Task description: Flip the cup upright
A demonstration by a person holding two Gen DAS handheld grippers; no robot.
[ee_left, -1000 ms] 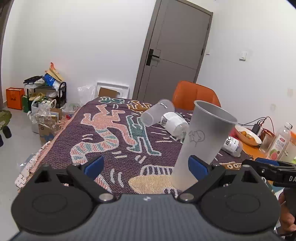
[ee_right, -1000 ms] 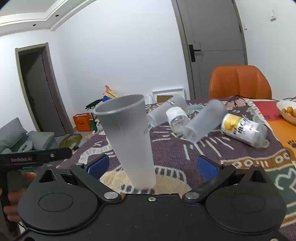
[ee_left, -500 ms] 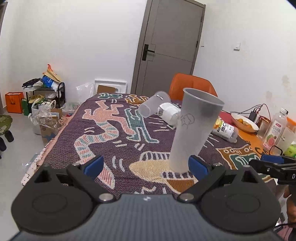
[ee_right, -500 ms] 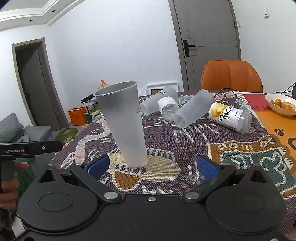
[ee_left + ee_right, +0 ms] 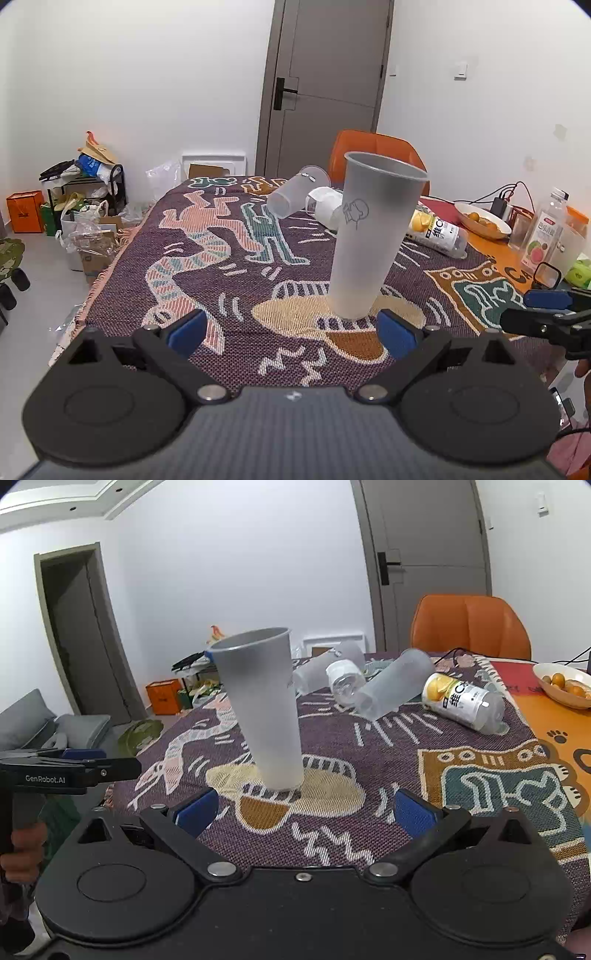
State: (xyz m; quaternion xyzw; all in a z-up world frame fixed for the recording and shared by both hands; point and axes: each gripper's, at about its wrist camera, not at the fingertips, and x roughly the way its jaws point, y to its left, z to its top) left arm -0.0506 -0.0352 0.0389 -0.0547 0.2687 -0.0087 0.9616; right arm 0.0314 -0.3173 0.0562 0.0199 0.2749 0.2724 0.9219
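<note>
A tall frosted plastic cup (image 5: 369, 236) stands upright, mouth up, on the patterned tablecloth (image 5: 207, 258). It also shows in the right wrist view (image 5: 264, 712). My left gripper (image 5: 291, 328) is open and empty, just in front of the cup's base. My right gripper (image 5: 299, 808) is open and empty, a little nearer than the cup. Each gripper shows at the edge of the other's view: the right one (image 5: 546, 306) and the left one (image 5: 74, 764).
More frosted cups lie on their sides farther back (image 5: 391, 686) (image 5: 295, 195) next to a lying jar (image 5: 343, 679) and a lying juice bottle (image 5: 465, 701). A fruit bowl (image 5: 565, 679), an upright bottle (image 5: 546, 232) and an orange chair (image 5: 469, 624) are at the right and back.
Both grippers have pulled back from the cup toward the near table edge. The cup stays standing upright on the cloth.
</note>
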